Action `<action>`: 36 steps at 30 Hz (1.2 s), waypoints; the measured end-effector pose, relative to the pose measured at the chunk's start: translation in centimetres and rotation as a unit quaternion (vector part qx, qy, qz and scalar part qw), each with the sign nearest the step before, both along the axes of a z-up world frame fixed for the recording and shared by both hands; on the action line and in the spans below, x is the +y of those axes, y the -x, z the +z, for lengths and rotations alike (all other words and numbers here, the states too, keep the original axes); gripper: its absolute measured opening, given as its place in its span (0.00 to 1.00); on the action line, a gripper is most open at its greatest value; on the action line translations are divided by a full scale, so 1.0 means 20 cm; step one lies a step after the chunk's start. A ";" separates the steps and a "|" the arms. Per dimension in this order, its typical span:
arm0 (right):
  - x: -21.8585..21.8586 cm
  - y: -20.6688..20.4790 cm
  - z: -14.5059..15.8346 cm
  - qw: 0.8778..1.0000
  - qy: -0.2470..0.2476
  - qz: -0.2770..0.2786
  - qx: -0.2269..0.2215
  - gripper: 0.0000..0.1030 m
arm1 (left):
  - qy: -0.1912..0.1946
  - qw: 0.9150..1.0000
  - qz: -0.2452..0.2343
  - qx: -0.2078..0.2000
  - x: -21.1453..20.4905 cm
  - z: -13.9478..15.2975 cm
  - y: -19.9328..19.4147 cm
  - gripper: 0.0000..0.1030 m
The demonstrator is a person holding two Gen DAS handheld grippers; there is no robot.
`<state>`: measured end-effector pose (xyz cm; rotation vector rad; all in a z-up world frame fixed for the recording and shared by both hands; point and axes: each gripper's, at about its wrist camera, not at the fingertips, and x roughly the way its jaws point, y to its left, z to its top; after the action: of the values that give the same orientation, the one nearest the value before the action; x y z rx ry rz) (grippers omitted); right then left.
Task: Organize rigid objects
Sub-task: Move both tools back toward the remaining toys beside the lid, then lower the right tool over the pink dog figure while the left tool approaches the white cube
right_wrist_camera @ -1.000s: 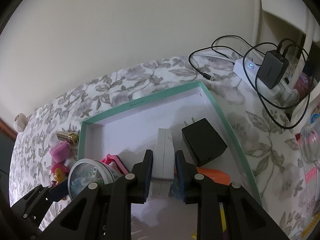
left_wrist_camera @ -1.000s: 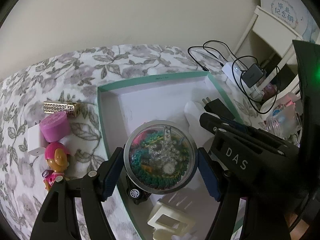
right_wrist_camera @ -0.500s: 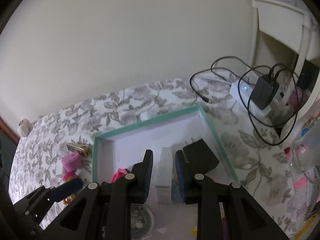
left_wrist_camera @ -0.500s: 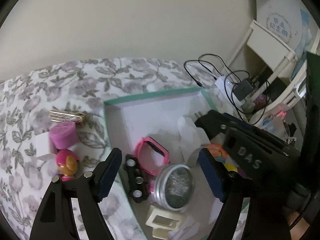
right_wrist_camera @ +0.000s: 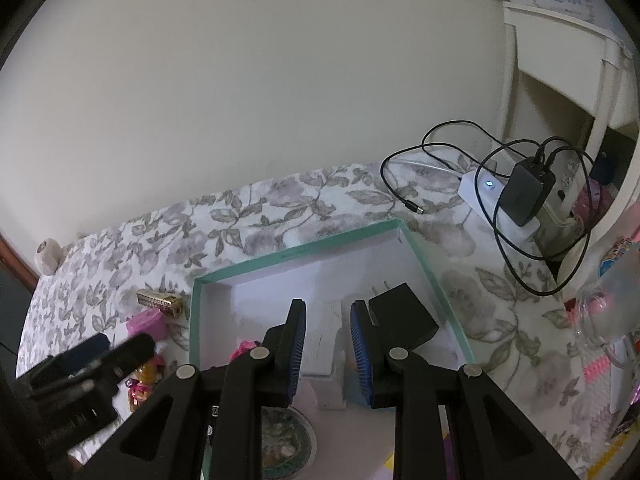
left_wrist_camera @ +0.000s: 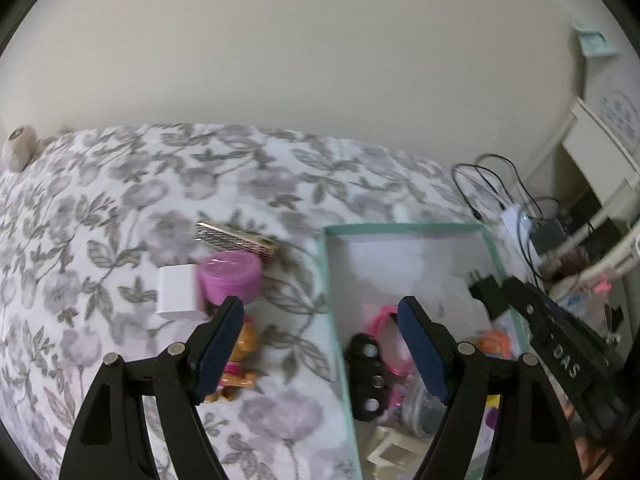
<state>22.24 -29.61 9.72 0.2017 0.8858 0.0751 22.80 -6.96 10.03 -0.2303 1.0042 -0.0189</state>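
A teal-rimmed box (left_wrist_camera: 332,280) (right_wrist_camera: 304,250) lies on the flowered cloth. In it are a black toy car (left_wrist_camera: 366,372), a pink watch (left_wrist_camera: 390,336), a round bead tin (right_wrist_camera: 286,442), a white block (right_wrist_camera: 326,350) and a black plug adapter (right_wrist_camera: 400,314). Left of the box lie a pink jar (left_wrist_camera: 232,276), a white cube (left_wrist_camera: 176,292), a gold bar (left_wrist_camera: 236,238) and a pink toy figure (left_wrist_camera: 238,364). My left gripper (left_wrist_camera: 320,350) is open and empty above the box's left edge. My right gripper (right_wrist_camera: 328,348) is open, its fingers astride the white block without touching it.
A white power strip (right_wrist_camera: 492,200) with a black charger (right_wrist_camera: 528,190) and looped cables sits at the far right. White furniture (right_wrist_camera: 568,60) stands behind it. A ball of twine (left_wrist_camera: 18,152) rests at the cloth's far left edge. The wall runs along the back.
My left gripper let go of the bead tin into the box, then rose and swung left. My right gripper opened off the white block and drew back.
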 end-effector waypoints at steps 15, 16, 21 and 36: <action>0.15 -0.01 -0.03 0.999 0.019 0.035 0.009 0.66 | -0.002 0.995 0.102 0.012 0.28 -0.05 -0.01 0.95; 0.16 -0.01 -0.04 0.999 0.020 0.038 0.010 0.67 | -0.001 0.994 0.105 0.012 0.30 -0.05 -0.01 0.95; 0.21 -0.01 -0.05 0.998 0.024 0.053 0.010 0.89 | -0.001 0.992 0.127 0.015 0.40 -0.07 -0.01 0.96; 0.49 0.01 -0.05 0.994 -0.017 0.112 0.007 0.98 | -0.001 0.984 0.176 0.024 0.75 -0.11 0.05 0.97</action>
<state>22.06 -19.89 8.69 0.1334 0.9192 0.2979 21.84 8.02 7.85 -0.4062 0.9993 0.3111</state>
